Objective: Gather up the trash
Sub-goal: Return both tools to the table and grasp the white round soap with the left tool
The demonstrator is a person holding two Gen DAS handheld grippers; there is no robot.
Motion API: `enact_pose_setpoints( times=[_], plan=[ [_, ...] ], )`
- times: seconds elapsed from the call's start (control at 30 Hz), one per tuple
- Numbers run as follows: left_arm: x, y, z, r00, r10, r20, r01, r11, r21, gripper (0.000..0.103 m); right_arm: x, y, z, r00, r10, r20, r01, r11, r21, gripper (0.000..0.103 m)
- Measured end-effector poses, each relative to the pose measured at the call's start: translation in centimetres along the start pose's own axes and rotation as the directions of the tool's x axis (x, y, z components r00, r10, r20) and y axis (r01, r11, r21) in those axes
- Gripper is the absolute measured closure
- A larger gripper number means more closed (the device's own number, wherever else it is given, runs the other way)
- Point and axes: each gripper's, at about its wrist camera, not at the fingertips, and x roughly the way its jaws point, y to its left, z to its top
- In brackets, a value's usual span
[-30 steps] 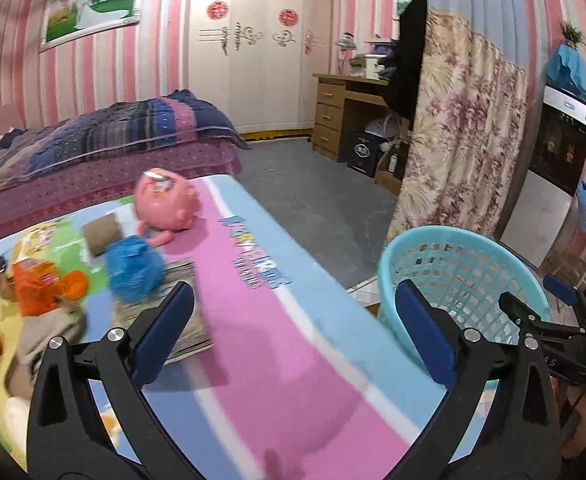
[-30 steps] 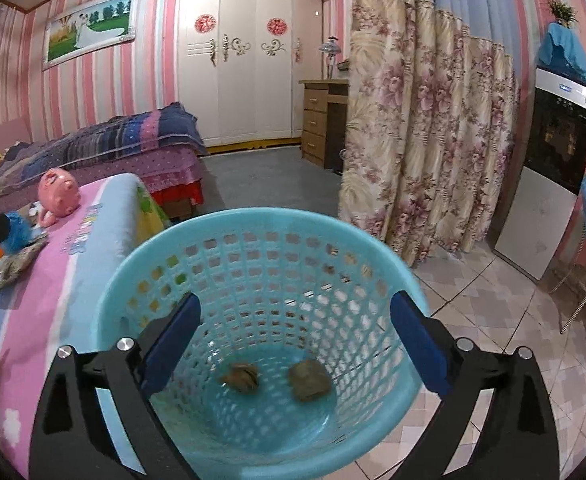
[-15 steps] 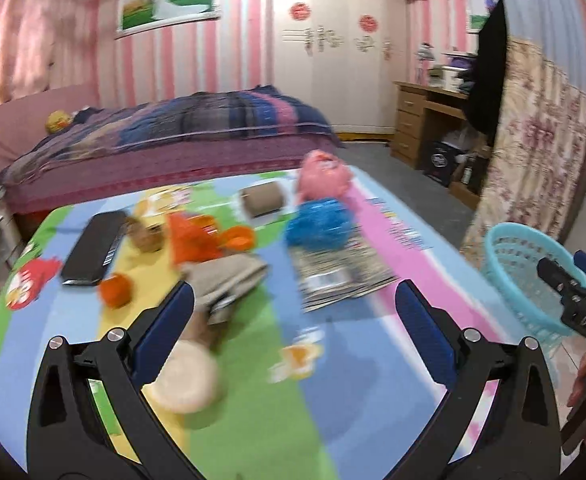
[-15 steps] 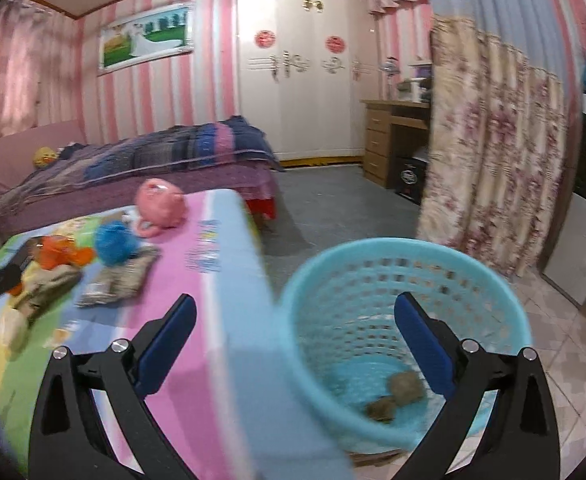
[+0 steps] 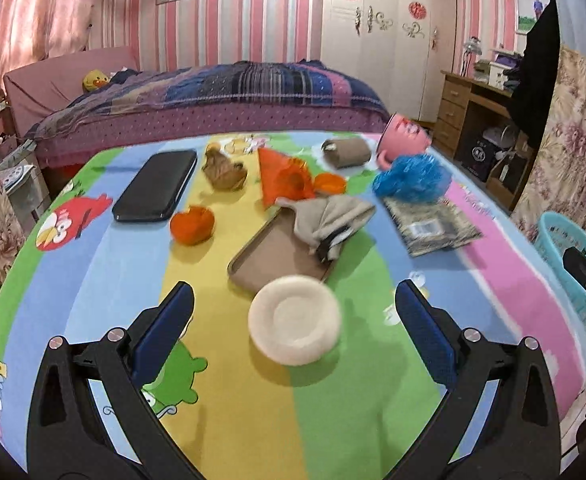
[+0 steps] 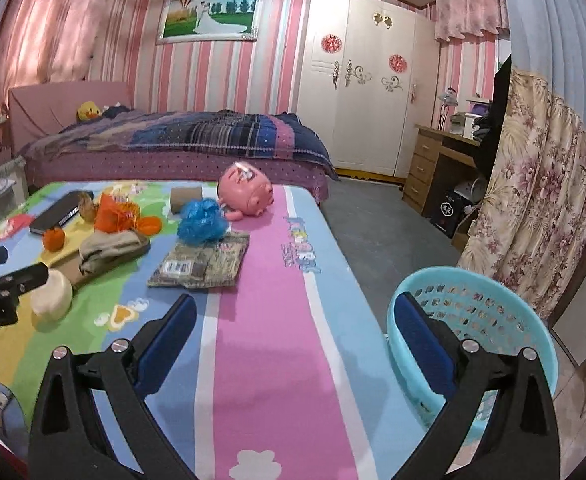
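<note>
My left gripper (image 5: 293,294) is open, low over the cartoon tablecloth (image 5: 105,280), with a white round lid (image 5: 294,320) lying between its fingers. Beyond it lie an orange peel (image 5: 192,224), crumpled brown paper (image 5: 224,170), an orange wrapper (image 5: 285,180) and a cardboard roll (image 5: 347,152). My right gripper (image 6: 295,308) is open and holds nothing, over the table's pink stripe. Beside it on the floor stands the teal basket (image 6: 473,320); its inside is hidden from here.
A brown tray (image 5: 277,256) with a grey cloth (image 5: 329,216), a black case (image 5: 157,186), a blue mesh scrubber (image 5: 413,180), a printed packet (image 5: 433,224) and a pink piggy bank (image 6: 247,192) share the table. A bed stands behind, and a curtain (image 6: 533,208) to the right.
Both grippers swung left, away from the basket and over the table. The left one now frames the white lid. The right one no longer looks down into the basket.
</note>
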Motion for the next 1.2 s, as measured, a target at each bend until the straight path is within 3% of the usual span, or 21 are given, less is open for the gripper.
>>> enact_pose_setpoints(
  times=[0.2,0.4,0.53,0.6,0.63,0.7,0.73,0.83,0.93,1.1,1.2],
  plan=[
    [2.0,1.5,-0.9,0.996,-0.036,-0.084,0.028,0.995,-0.096,0.006,1.5,-1.2,-0.5,0.999,-0.012,-0.041,0.013,0.999,0.040,0.006],
    [3.7,2.0,-1.0,0.987,-0.046,-0.151,0.026,0.991,-0.134,0.007,2.7,-1.4,-0.8,0.998,0.002,-0.067,0.003,0.997,0.071,0.006],
    [4.4,1.8,-1.0,0.982,-0.066,-0.176,0.042,0.990,-0.134,0.015,3.3,-1.1,-0.8,0.996,0.019,-0.082,-0.013,0.997,0.079,0.006],
    [4.4,1.3,-1.1,0.982,-0.062,-0.180,0.043,0.993,-0.108,0.022,3.5,-0.9,-0.6,0.996,0.025,-0.088,-0.018,0.997,0.081,0.006],
    [4.4,1.1,-1.1,0.982,-0.058,-0.180,0.041,0.995,-0.095,0.032,3.5,-0.8,-0.5,0.996,0.027,-0.088,-0.020,0.997,0.081,0.006],
    [4.1,0.7,-1.1,0.982,-0.063,-0.181,0.053,0.997,-0.060,0.042,3.5,-0.5,-0.1,0.996,0.032,-0.083,-0.025,0.997,0.079,0.006],
    [4.0,0.5,-1.0,0.981,-0.063,-0.186,0.054,0.997,-0.049,0.042,3.5,-0.3,0.0,0.996,0.033,-0.080,-0.027,0.997,0.078,0.006],
    [2.8,0.8,-0.4,0.984,-0.053,-0.170,0.048,0.998,-0.036,0.042,3.5,0.4,0.7,0.996,0.044,-0.072,-0.039,0.997,0.071,0.006],
    [1.2,1.9,1.9,0.995,-0.043,-0.095,0.040,0.998,-0.038,0.042,3.6,1.8,1.6,0.996,0.066,-0.062,-0.062,0.996,0.062,0.006],
    [-0.4,5.0,6.0,0.997,0.060,0.039,-0.060,0.998,0.016,0.042,4.1,5.0,2.9,0.991,0.122,-0.060,-0.119,0.992,0.051,0.006],
    [-0.5,7.4,6.3,0.993,0.102,0.066,-0.101,0.995,-0.007,0.042,4.7,8.0,3.5,0.987,0.150,-0.059,-0.150,0.989,0.011,0.006]
  ],
)
